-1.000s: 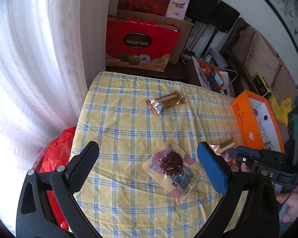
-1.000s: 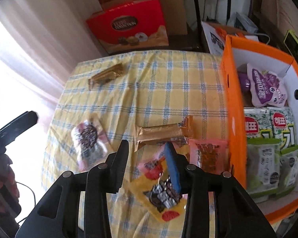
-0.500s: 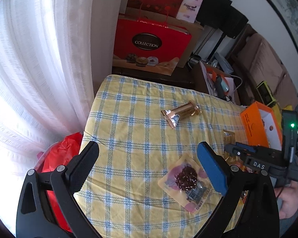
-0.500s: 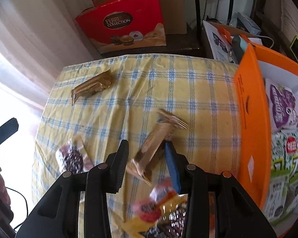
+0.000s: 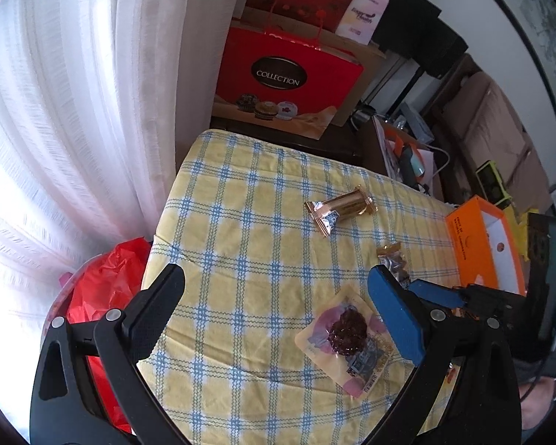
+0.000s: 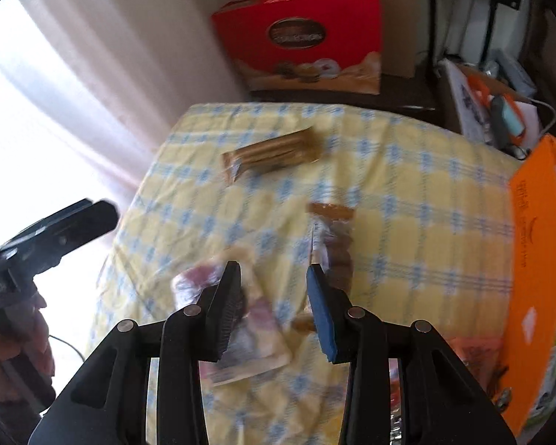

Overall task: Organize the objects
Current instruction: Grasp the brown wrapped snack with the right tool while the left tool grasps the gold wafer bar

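Note:
On the yellow checked tablecloth (image 5: 241, 230) lie a gold bar (image 5: 341, 209), a small brown snack packet (image 5: 391, 259) and a pink packet with dark contents (image 5: 346, 337). My left gripper (image 5: 274, 283) hangs open and wide above the cloth, with the pink packet beside its blue finger. My right gripper (image 6: 274, 276) is open with only cloth between its fingers. The brown packet (image 6: 333, 244) lies just past its blue finger, and the pink packet (image 6: 248, 337) sits under its black one. The gold bar (image 6: 274, 154) lies farther off. The orange box (image 6: 530, 259) holding snack bags stands at the right.
A red gift box (image 5: 289, 78) and cardboard boxes stand beyond the table's far edge. White curtains (image 5: 74, 111) and a red plastic bag (image 5: 103, 289) are at the left. More snack packets (image 6: 474, 352) lie by the orange box. A hand holds the left gripper at the right wrist view's left edge.
My right gripper swept left across the table, away from the orange box and toward the pink packet. The brown packet in front of it turned from crosswise to lengthwise. My left gripper drifted left.

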